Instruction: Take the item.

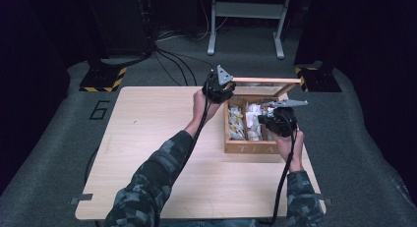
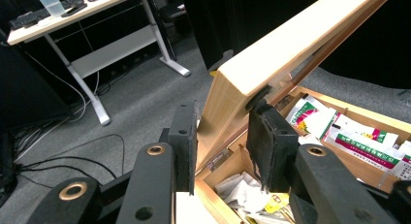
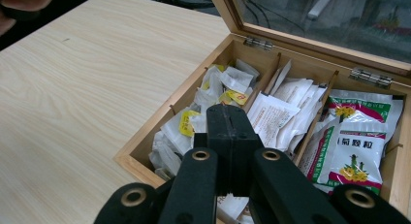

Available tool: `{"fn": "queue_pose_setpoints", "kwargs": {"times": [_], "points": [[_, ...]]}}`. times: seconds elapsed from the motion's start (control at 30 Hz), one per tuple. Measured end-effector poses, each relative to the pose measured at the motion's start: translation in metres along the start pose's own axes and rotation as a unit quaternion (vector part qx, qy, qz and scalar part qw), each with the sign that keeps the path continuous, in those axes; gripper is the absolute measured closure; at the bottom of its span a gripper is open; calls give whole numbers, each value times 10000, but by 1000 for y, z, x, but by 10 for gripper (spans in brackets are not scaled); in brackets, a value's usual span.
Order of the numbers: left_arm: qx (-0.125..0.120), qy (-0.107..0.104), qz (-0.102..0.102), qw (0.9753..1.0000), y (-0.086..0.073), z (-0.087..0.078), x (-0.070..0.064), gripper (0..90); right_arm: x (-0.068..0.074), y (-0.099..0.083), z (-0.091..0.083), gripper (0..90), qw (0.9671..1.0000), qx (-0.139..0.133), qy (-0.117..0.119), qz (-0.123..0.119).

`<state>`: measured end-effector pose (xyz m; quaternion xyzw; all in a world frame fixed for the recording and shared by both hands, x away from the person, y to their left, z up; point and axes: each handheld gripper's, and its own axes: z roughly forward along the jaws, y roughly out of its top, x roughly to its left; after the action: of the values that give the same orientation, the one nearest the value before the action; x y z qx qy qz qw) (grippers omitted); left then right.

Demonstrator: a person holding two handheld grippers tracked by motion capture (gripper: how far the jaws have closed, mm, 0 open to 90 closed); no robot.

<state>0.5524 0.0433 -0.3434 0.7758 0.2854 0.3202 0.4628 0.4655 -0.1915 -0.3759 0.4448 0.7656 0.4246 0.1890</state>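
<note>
Near the table's (image 1: 147, 138) far right corner, the tea box (image 1: 250, 148) is being kept open: its lid (image 2: 291, 44) is being propped between the left gripper's (image 2: 223, 136) parted jaws, while the right gripper (image 3: 228, 136), jaws closed empty, is being poised over the sachets (image 3: 271, 112).

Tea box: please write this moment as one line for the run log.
box: on table, lid up | left gripper: open around lid edge | right gripper: shut, over sachets | packets: right compartment

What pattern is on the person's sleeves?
The sleeves have a dark grey-green camouflage pattern, best seen in the high view.
</note>
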Motion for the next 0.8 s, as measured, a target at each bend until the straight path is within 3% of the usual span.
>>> {"fn": "queue_pose_setpoints", "kwargs": {"times": [0.33,0.8], "points": [[0,5,-1,10000,0,0,-1,643,9,-4,-28,900,9996,-268,8,-67],[1,54,-4,10000,0,0,-2,644,13,-17,-50,900,9991,-425,-61,-16]]}}
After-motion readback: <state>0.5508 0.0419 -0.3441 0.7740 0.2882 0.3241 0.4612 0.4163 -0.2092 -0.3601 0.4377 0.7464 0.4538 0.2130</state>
